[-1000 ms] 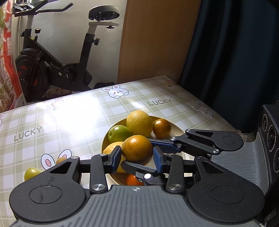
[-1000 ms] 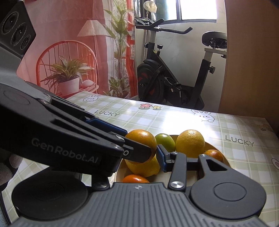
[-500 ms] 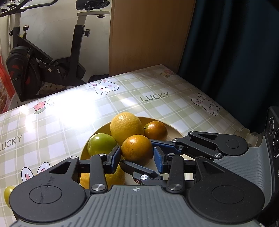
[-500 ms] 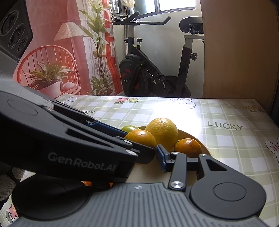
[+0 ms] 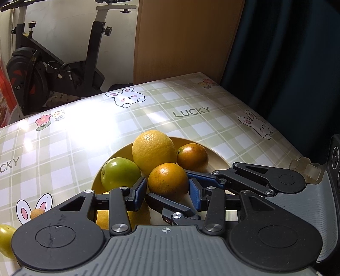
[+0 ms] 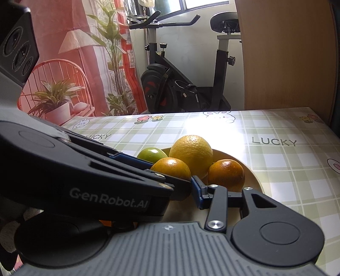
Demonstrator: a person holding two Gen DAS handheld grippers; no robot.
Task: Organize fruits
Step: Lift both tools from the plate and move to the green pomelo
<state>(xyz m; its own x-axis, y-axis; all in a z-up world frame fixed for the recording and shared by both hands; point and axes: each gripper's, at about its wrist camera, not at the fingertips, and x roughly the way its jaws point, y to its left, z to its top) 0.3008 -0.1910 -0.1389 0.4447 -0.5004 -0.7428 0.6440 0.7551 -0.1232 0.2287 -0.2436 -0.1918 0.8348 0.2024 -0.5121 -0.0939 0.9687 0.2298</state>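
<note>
Home, living or dining room. Before me: table under green plaid cloth with cartoon bunnies, flowers, "LUCKY" print. Exercise bike parked behind it by white wall. Pink curtain printed with chair, lamp, potted plants. Window above bike. Wooden panel, dark drape. Fruit bowl on table.

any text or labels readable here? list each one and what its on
"LUCKY" on the tablecloth, printed more than once; one print is cut off to "CKY" at the left wrist view's edge.
"GenRobot.AI" on the left gripper's arm, seen in the right wrist view.
No other text is visible.
</note>
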